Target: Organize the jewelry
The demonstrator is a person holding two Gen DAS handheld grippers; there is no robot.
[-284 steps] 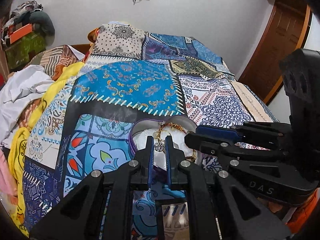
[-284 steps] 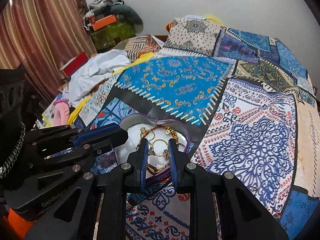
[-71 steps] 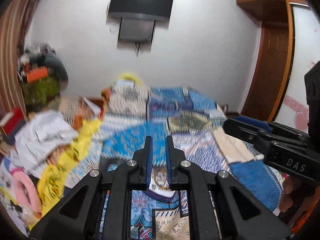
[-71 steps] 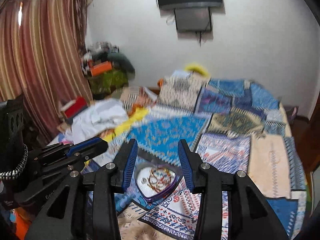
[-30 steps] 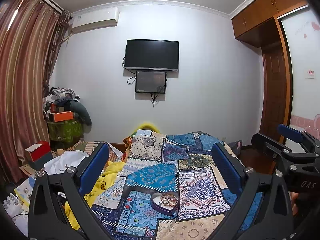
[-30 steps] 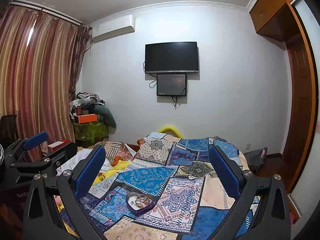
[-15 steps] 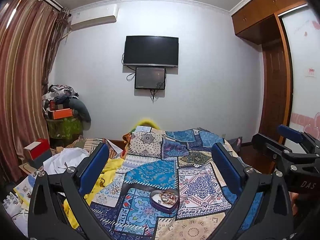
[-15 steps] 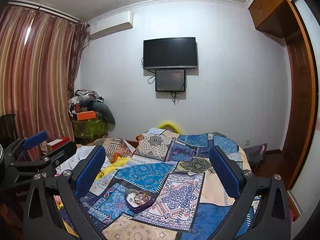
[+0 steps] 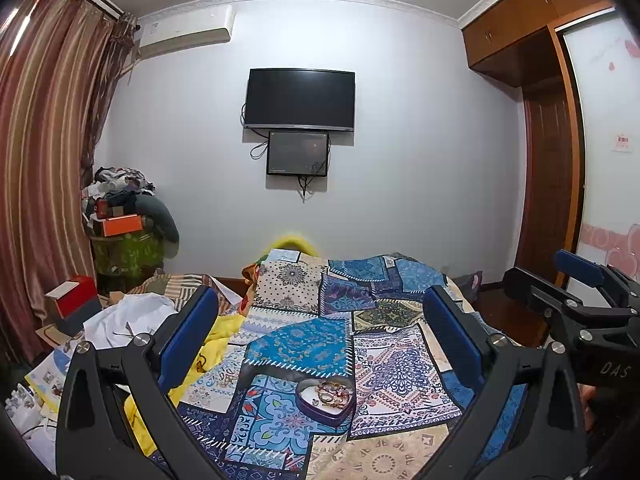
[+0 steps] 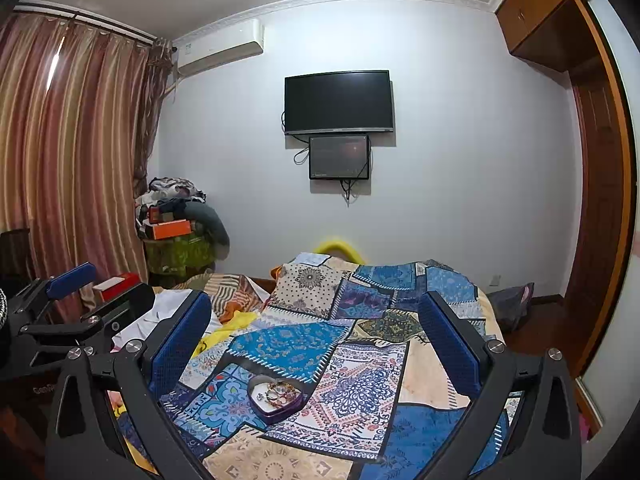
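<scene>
Both grippers are sitting well back from the bed now, having pulled up and away from the heart-shaped box they were crowding seconds ago, and their jaws, then nearly pinched together, are standing wide apart.

At the far left, striped curtains point(image 10: 72, 152) are hanging beside a heap of clothes and boxes point(image 10: 176, 216). The left gripper point(image 9: 320, 332) is hovering with its blue-padded fingers point(image 9: 188, 336) spread wide and holding nothing. Between those fingers, the purple heart-shaped box point(image 9: 325, 400) is lying on the patchwork bedspread point(image 9: 296, 344) near the bed's front edge, with gold bangles and chains point(image 9: 334, 390) resting inside on its white lining. The right gripper point(image 10: 316, 332) is likewise gaping open and empty, framing the same box point(image 10: 276, 398) from above. On the wall behind, a dark television point(image 10: 338, 102) is hanging, and a wooden wardrobe point(image 10: 592, 200) is filling the right side.
</scene>
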